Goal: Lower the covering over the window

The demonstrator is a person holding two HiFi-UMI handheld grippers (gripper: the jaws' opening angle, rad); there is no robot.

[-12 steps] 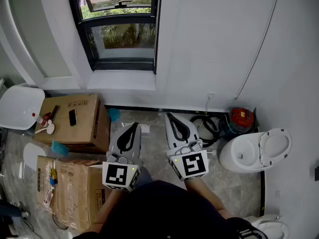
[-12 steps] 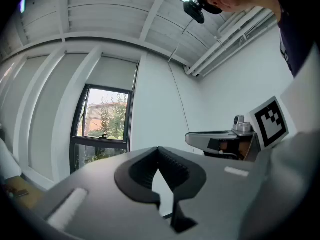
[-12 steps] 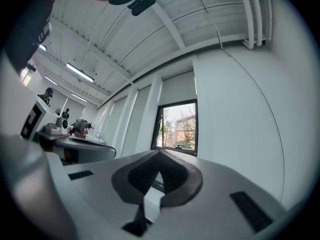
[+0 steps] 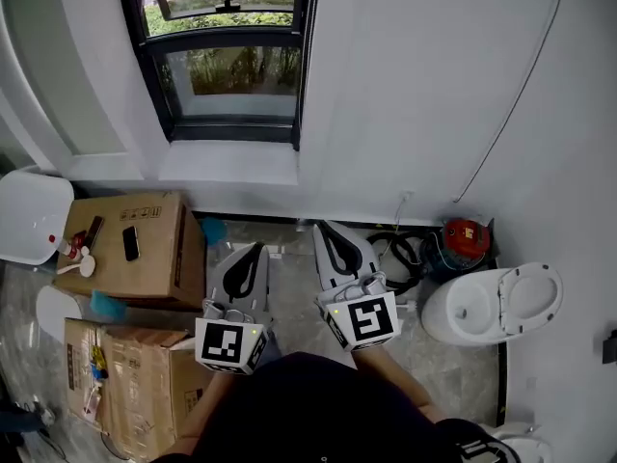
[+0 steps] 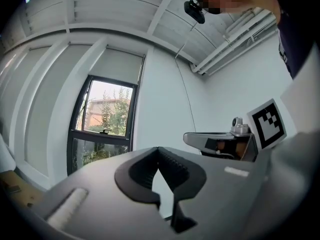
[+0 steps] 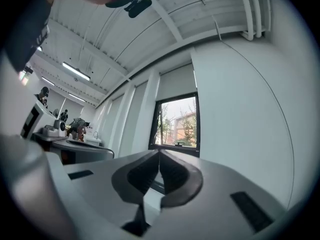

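1. Nearest the camera, the left gripper (image 4: 251,255) and the right gripper (image 4: 330,231) are held side by side at waist level. Each one's marker cube faces up. Both are clenched with the pads meeting, and nothing is between them.
2. The roller blind (image 5: 119,66) hangs as a pale panel high on the wall, ahead of and above both grippers and well apart from them. Its lower edge sits at the top of the bare glass.
3. The black-framed window (image 4: 231,70) below the blind is uncovered and shows greenery outside. It lies ahead of the left gripper and ahead and left of the right one.
4. The head view cuts the window off at its top, so the blind shows only in the two gripper views. The person's hands are mostly hidden behind the marker cubes. The small items on the nearer cardboard box (image 4: 135,379) are too small to name.
5. The floor (image 4: 299,307) is grey marbled tile.
6. To the left, a second cardboard box (image 4: 159,258) stands farther back with a dark phone (image 4: 129,243) lying on it.
7. To the right stands a white toilet (image 4: 487,307). A coiled black hose (image 4: 400,249) and a red device (image 4: 465,234) lie beside it at the foot of the wall.
8. Farthest is the plain white wall (image 4: 415,85), with a thin cable (image 4: 511,104) running down it and a white sill (image 4: 229,162) under the window.
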